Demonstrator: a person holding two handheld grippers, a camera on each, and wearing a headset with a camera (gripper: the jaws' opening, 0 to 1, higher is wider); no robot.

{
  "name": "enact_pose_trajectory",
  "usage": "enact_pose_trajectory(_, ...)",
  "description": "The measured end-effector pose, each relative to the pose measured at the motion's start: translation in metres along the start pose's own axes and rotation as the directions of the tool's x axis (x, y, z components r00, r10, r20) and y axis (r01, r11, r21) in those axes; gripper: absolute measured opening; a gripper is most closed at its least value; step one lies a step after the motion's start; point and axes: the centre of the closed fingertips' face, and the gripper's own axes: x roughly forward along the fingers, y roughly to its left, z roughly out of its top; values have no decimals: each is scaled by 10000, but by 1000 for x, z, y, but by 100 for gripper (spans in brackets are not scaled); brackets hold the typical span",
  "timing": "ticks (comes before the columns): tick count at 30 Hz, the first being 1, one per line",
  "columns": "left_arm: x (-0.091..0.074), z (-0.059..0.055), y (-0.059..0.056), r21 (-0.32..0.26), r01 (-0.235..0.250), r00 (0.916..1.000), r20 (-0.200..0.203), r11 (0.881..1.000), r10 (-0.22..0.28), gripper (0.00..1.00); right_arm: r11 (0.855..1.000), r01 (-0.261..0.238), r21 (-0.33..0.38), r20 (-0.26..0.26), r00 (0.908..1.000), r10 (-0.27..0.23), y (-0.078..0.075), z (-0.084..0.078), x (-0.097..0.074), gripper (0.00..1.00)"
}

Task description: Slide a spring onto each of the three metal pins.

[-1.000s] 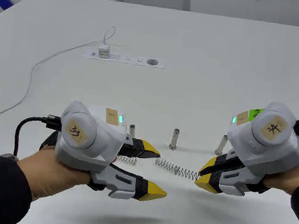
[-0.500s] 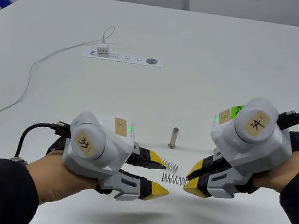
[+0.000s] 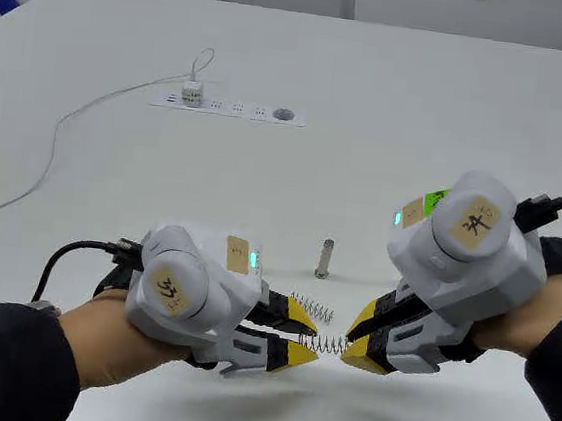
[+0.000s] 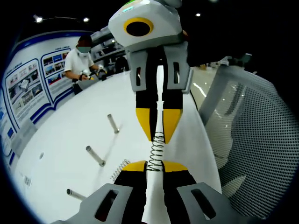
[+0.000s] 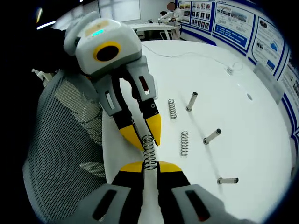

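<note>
1. The white tabletop (image 3: 423, 105) carries all the parts, and a grey mesh chair (image 4: 252, 140) stands at its near edge.
2. The left gripper (image 3: 296, 334) and the right gripper (image 3: 356, 339) point at each other, tip to tip, over the near part of the tabletop in front of the pins.
3. A power strip (image 3: 226, 107) lies far back on the tabletop with a white plug and cord in it.
4. Three metal pins (image 5: 211, 136) stand upright in a row, each apart from the springs.
5. Two loose springs (image 5: 184, 143) lie flat on the tabletop, one near the middle pin and the other just beside an end pin.
6. The held spring (image 3: 325, 344) hangs between the grippers, raised off the tabletop. The left fingers are clenched on one end and the right fingers on the other.
</note>
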Motion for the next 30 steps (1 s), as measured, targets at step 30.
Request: enact_pose_trajectory(30, 3, 11, 0, -297, -68, 9991, 406, 9995, 80, 12, 9981, 445, -427, 1813, 9828, -361, 1, 52, -13, 11)
